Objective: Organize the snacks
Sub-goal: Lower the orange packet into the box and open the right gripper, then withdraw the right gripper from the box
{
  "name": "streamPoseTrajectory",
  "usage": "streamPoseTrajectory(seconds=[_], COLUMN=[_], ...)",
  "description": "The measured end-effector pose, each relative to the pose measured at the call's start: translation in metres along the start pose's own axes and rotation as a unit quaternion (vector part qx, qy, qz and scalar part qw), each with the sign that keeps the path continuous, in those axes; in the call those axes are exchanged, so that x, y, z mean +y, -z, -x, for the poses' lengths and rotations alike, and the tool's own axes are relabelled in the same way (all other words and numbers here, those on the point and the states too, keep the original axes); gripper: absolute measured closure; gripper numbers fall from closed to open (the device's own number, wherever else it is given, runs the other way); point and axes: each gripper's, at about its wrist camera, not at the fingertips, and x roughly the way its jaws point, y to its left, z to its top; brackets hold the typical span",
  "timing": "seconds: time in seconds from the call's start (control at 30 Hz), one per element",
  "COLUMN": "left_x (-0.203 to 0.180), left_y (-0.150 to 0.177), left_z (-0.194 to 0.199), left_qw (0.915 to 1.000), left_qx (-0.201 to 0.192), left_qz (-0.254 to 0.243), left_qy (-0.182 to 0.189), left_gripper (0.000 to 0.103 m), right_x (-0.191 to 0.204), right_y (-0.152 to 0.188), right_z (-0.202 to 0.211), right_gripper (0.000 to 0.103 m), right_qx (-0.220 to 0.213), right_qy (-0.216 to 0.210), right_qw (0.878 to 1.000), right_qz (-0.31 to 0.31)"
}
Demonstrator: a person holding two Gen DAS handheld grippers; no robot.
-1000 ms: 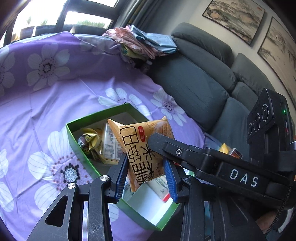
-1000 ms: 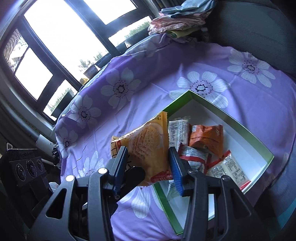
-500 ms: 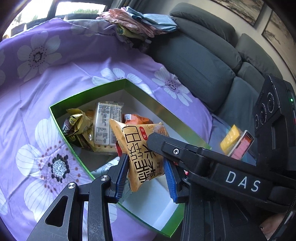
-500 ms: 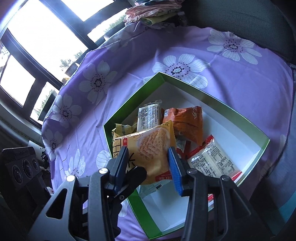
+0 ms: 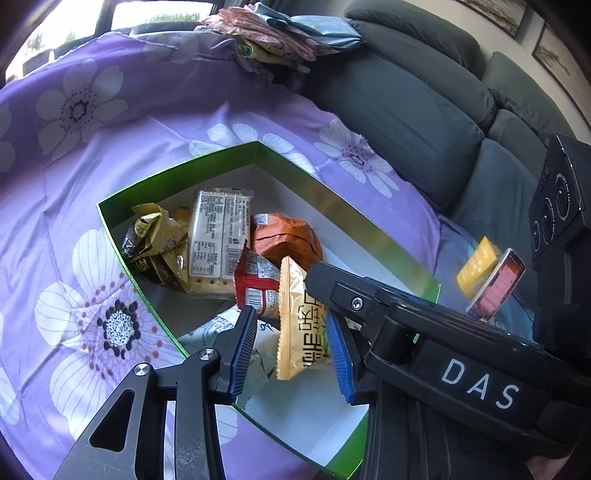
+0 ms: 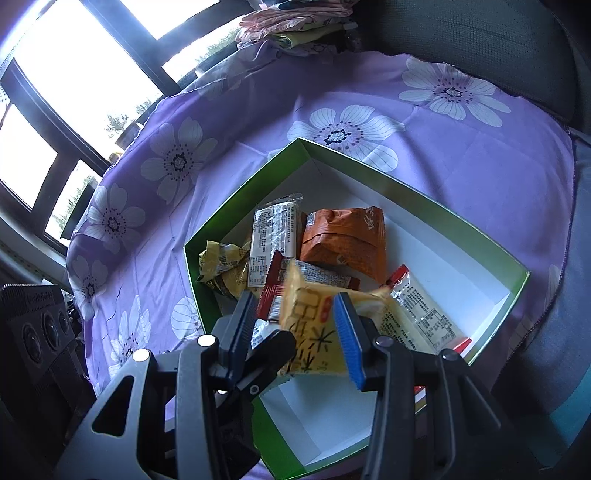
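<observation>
1. Blue-padded fingers of the left gripper point(image 5: 290, 349) stand apart over the near end of the green box point(image 5: 354, 210); a yellow snack packet point(image 5: 301, 325) hangs edge-on in the gap between them, clear of the left pad and close against the right one (contact there cannot be confirmed).
2. Right gripper point(image 6: 299, 330) likewise spread wide, with the same yellow snack packet point(image 6: 317, 332) between and in front of its pads, blurred. One finger of the left tool crosses beneath it in this view.
3. Box contents, from the packet outward: a red-edged wrapper point(image 5: 255, 286) just behind it, an orange pouch point(image 5: 286, 242) beyond that, a long white cracker pack point(image 5: 216, 236) lying label-side up beside the pouch, and a crumpled gold-and-brown wrapper point(image 5: 155, 243) against the left wall. A clear sachet with red ends point(image 6: 421, 314) lies toward the right wall in the right wrist view.
4. Box sits on a purple cloth with white flowers point(image 5: 92, 177).
5. Surroundings: a grey sofa point(image 5: 413, 110) behind the cloth, folded fabrics point(image 5: 280, 33) piled at the far edge, and a phone with a lit screen point(image 5: 496, 284) next to a yellow item point(image 5: 476, 266) on the right.
</observation>
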Motion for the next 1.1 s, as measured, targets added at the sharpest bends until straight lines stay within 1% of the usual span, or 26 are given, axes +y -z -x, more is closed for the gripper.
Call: streamPoseTrajectory(seconds=[0.03,0.13,0.17,0.2,0.23,0.3,0.33,0.4,0.47,0.5,0.7,0.8,1.1], left_x=[-0.001,-0.001,0.0,0.001,0.002,0.004,0.005,0.007,0.009,0.009,0.009,0.01,0.014], left_y=[0.0,-0.002,-0.002,-0.003,-0.003,-0.004,-0.005,-0.006,-0.007,-0.006,-0.002,0.0,0.006], left_z=[0.002,0.011,0.015,0.019,0.024,0.033,0.038,0.047,0.054,0.058,0.076,0.081,0.085], left_qw=[1.0,0.9998,0.9997,0.9995,0.9992,0.998,0.9974,0.9965,0.9952,0.9943,0.9904,0.99,0.9898], left_qx=[-0.002,-0.01,-0.012,-0.016,-0.021,-0.034,-0.04,-0.048,-0.052,-0.057,-0.077,-0.077,-0.073], left_qz=[-0.003,-0.006,-0.006,-0.005,-0.005,-0.006,-0.005,-0.001,-0.001,-0.001,-0.009,-0.012,-0.008], left_qy=[-0.005,-0.014,-0.019,-0.025,-0.033,-0.052,-0.059,-0.068,-0.083,-0.09,-0.115,-0.118,-0.122], left_gripper=[0.065,0.065,0.062,0.057,0.054,0.042,0.04,0.029,0.022,0.021,0.021,0.021,0.021], right_x=[0.0,-0.001,-0.002,-0.002,-0.001,0.002,0.003,0.006,0.009,0.011,0.022,0.025,0.032], right_y=[0.0,0.0,0.0,-0.001,0.0,0.0,-0.001,0.0,0.001,0.002,0.009,0.012,0.019], right_z=[0.001,0.007,0.01,0.013,0.017,0.024,0.027,0.034,0.042,0.045,0.063,0.07,0.077], right_gripper=[0.055,0.045,0.041,0.037,0.035,0.027,0.025,0.018,0.013,0.011,0.008,0.006,0.004], right_qx=[-0.003,-0.015,-0.02,-0.025,-0.031,-0.043,-0.049,-0.06,-0.07,-0.074,-0.1,-0.108,-0.112], right_qy=[0.011,0.023,0.023,0.024,0.027,0.035,0.04,0.045,0.05,0.054,0.083,0.089,0.099], right_qw=[1.0,1.0,1.0,0.999,0.999,0.998,0.998,0.997,0.996,0.996,0.991,0.99,0.988], right_qz=[0.001,-0.002,-0.004,-0.004,-0.004,-0.002,-0.001,0.0,0.001,0.003,0.015,0.019,0.023])
